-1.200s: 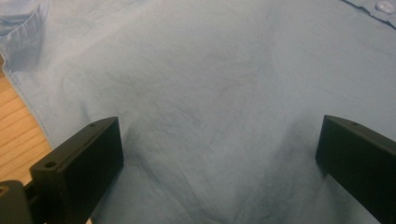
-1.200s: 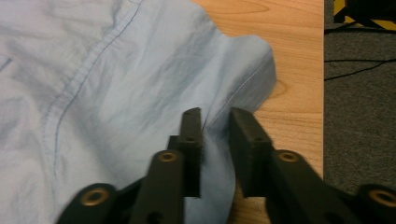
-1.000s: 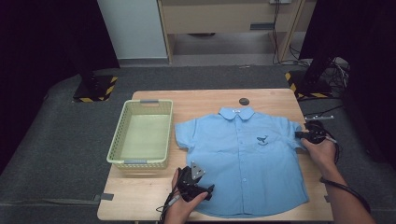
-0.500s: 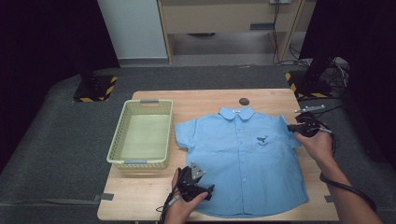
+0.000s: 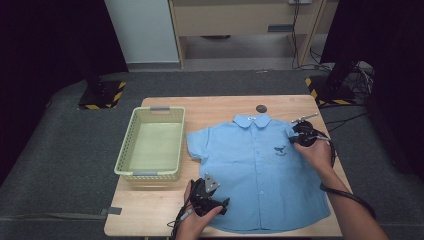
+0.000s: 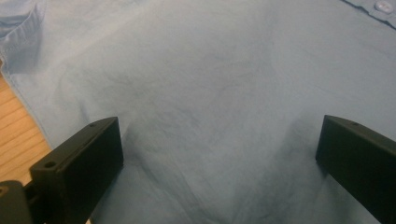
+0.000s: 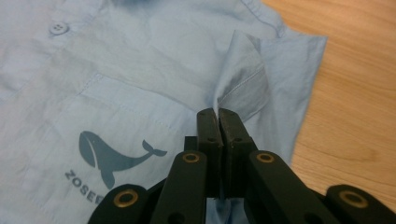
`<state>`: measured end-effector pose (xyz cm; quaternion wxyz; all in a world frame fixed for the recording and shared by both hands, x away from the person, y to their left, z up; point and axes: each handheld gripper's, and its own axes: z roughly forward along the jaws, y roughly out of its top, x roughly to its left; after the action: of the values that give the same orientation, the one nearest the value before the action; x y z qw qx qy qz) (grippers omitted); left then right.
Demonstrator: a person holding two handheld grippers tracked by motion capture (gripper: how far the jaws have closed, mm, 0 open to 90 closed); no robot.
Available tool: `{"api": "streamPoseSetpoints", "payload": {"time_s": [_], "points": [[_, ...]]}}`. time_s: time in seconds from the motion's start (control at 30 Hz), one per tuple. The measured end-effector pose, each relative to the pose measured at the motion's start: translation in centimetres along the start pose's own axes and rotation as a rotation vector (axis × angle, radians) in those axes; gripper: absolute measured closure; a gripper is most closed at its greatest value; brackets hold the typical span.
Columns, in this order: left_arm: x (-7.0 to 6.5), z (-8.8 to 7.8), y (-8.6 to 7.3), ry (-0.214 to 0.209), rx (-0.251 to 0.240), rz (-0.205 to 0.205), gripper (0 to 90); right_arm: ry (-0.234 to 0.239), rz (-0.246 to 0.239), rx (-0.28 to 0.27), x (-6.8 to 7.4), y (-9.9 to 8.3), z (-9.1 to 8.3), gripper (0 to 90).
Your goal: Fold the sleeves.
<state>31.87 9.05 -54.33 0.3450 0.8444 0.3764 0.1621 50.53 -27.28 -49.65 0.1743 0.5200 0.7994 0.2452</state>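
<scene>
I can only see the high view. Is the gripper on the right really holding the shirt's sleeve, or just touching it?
Observer: It is holding it. In the right gripper view the right gripper is shut on a fold of the sleeve, which stands up from the blue shirt.
Operator: What is that dark mark on the shirt?
Observer: A whale print on the pocket, with letters under it.
Operator: And the other gripper, did it grab anything?
Observer: No. In the left gripper view the left gripper is open, its fingers wide apart over the cloth near the shirt's edge.
</scene>
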Motion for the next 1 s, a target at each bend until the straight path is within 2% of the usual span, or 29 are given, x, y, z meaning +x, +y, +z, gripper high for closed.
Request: {"api": "streamPoseSetpoints", "payload": {"time_s": [0.17, 0.43, 0.6, 0.67, 0.73, 0.83, 0.9, 1.0], "points": [[0.0, 0.0, 0.0, 0.000, -0.001, 0.000, 0.0, 0.010, 0.024, -0.002, 0.3, -0.1, 1.2, 88.5], [0.0, 0.0, 0.0, 0.000, -0.001, 0.000, 0.0, 0.028, 0.052, -0.018, 0.1, -0.6, 2.0, 87.5], [0.0, 0.0, 0.0, 0.000, 0.000, 0.000, 0.0, 0.057, 0.062, -0.058, -0.1, -0.9, 1.9, 84.6], [0.0, 0.0, 0.0, 0.000, 0.000, 0.000, 0.0, 0.083, 0.059, -0.088, -0.1, -1.0, 1.5, 78.9], [0.0, 0.0, 0.0, 0.000, 0.000, 0.000, 0.0, 0.095, 0.046, -0.103, 0.0, -1.0, 1.1, 69.3], [0.0, 0.0, 0.0, 0.000, 0.001, 0.001, 0.0, 0.134, 0.073, -0.135, -0.2, -1.1, 0.5, 56.7], [0.0, 0.0, 0.0, 0.000, 0.001, 0.000, 0.0, 0.132, 0.066, -0.141, -0.1, -1.3, 0.1, 50.4], [0.0, 0.0, 0.0, 0.000, 0.000, -0.001, 0.0, 0.131, 0.082, -0.160, -0.1, -1.9, -0.3, 36.4]]}}
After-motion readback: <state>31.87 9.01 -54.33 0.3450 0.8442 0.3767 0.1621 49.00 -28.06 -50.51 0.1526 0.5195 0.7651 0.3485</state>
